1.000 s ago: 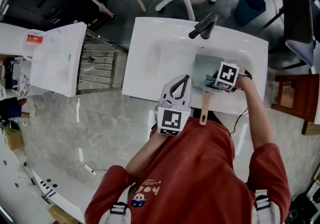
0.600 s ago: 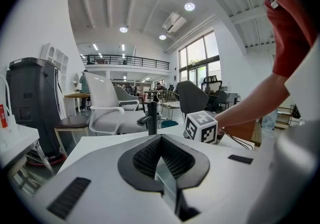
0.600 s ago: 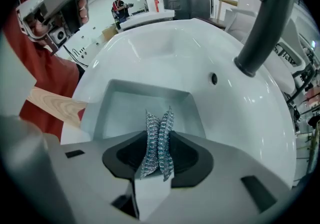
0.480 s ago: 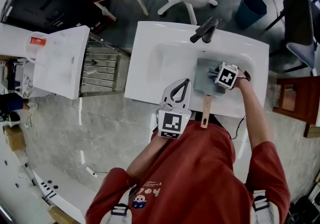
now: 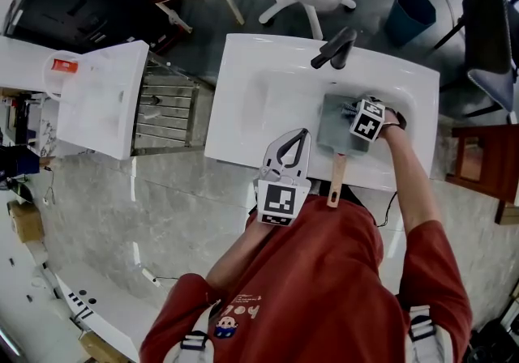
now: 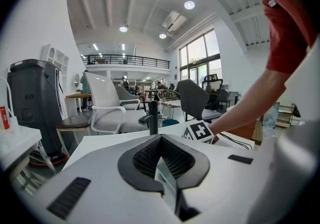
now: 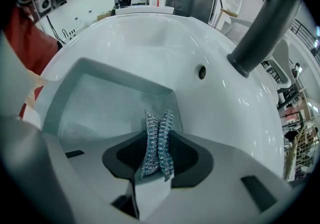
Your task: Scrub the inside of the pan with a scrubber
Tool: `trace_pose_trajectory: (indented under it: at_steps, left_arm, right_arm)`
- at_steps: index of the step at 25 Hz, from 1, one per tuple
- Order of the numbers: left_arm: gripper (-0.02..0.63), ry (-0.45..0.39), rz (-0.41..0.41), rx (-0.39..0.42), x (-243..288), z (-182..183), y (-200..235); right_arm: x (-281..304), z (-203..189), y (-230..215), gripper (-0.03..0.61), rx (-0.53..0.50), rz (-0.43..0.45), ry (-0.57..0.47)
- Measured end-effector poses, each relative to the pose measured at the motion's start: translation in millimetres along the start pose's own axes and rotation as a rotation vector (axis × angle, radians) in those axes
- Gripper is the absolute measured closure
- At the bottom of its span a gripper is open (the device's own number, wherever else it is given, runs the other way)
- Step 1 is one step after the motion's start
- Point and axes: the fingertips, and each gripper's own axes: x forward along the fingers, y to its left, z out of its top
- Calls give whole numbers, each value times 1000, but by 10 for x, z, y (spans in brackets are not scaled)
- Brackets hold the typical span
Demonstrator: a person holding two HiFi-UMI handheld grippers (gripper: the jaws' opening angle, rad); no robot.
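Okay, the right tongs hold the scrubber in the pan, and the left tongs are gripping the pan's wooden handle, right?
Not quite. The left gripper view shows the left tongs shut on nothing; in the head view they hang beside the wooden handle, not on it. The right tongs do hold the scrubber in the pan.

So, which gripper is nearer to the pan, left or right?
Right. The right gripper, shut on the scrubber, is in the pan in the sink. The left gripper, shut and empty, hangs beside the pan at the sink's front edge.
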Motion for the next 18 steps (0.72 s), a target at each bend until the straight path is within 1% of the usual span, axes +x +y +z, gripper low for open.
trace_pose_trajectory:
  at_steps: [6, 10, 12, 15, 18]
  left_arm:
    - [604, -2, 2, 5, -3, 14, 19]
    - [604, -6, -3, 7, 2, 40, 6]
    - [604, -10, -6, 7, 5, 57, -1]
    - [604, -16, -11, 9, 20, 89, -6]
    - [604, -18, -16, 10, 65, 105, -6]
  right_arm:
    - [15, 7, 9, 433, -2, -8, -5]
    - [11, 28, 1, 434, -1, -37, -21]
    - [-5, 38, -30, 434, 42, -57, -40]
    - [-108, 35, -94, 434, 151, -80, -83]
    - [-327, 51, -160, 433, 238, -124, -155]
